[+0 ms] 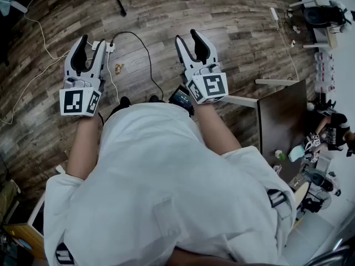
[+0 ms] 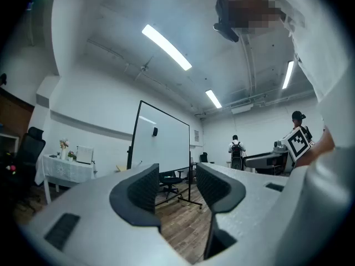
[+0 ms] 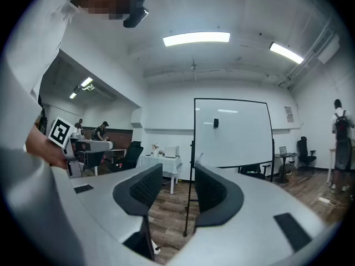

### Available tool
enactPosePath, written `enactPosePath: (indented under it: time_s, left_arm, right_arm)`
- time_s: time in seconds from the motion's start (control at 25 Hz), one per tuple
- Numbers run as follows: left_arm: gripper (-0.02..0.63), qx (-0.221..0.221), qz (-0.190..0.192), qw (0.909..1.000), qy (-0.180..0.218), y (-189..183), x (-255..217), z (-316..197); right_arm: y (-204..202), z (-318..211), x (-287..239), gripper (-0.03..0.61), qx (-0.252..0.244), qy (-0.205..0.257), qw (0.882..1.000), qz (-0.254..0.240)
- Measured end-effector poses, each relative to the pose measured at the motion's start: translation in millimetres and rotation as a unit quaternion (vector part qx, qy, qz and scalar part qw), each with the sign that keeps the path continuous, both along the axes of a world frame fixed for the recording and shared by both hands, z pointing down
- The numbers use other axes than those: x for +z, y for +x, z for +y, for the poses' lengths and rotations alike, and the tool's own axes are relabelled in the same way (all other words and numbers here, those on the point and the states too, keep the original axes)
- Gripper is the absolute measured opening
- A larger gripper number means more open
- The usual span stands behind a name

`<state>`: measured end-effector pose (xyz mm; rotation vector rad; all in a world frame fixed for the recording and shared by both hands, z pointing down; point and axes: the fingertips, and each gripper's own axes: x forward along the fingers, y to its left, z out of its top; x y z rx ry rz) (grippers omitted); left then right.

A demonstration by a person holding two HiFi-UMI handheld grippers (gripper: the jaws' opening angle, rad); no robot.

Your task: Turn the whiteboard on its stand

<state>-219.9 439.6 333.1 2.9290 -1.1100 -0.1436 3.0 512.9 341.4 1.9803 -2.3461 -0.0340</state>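
The whiteboard [image 2: 164,141] stands on its black wheeled stand [image 2: 191,197] some way off across the wooden floor, seen at an angle in the left gripper view. In the right gripper view the whiteboard [image 3: 233,132] faces me almost squarely, and its left post [image 3: 189,204] shows between the jaws. My left gripper [image 1: 87,50] and right gripper [image 1: 191,43] are held level in front of the person's body, far from the board. Each stands open by a narrow gap, with nothing between the left gripper's [image 2: 177,186] or the right gripper's [image 3: 177,186] pads.
A table with a white cloth [image 3: 160,162] stands left of the board. An office chair [image 2: 173,179] sits behind the stand. People stand at the back [image 2: 237,147] and at the right [image 3: 340,143]. A dark table [image 1: 284,121] and floor cables [image 1: 138,42] lie near me.
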Motion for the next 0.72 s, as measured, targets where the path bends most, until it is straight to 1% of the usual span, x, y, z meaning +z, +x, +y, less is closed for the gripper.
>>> enactPosePath:
  time_s: [0.2,0.36,0.4,0.48,0.64,0.72]
  left_arm:
    - [0.190,0.008,-0.004,1.0000,-0.001,9,4,8]
    - [0.190,0.002,-0.011,0.9999,-0.010,12,11,10]
    - [0.190,0.002,-0.013,0.9998,-0.011,14,12,11]
    - [0.190,0.006,-0.018,0.9997,-0.013,20,15,15]
    - [0.190,0.000,-0.021,0.9993,-0.031,23,26,18]
    - [0.190,-0.004,-0.026,0.9991,-0.032,23,27,20]
  right_arm:
    - [7,6,3,0.175,-0.001,0.008,1.000,-0.014]
    - [6,8,3,0.176,0.002,0.018,1.000,-0.010]
    - [7,9,3,0.180,0.001,0.021,1.000,-0.010]
    - [9,10,5,0.213,-0.003,0.022,1.000,-0.013]
    - [9,11,7,0.218,-0.009,0.019,1.000,-0.019]
    - [9,11,9,0.218,-0.012,0.018,1.000,-0.018]
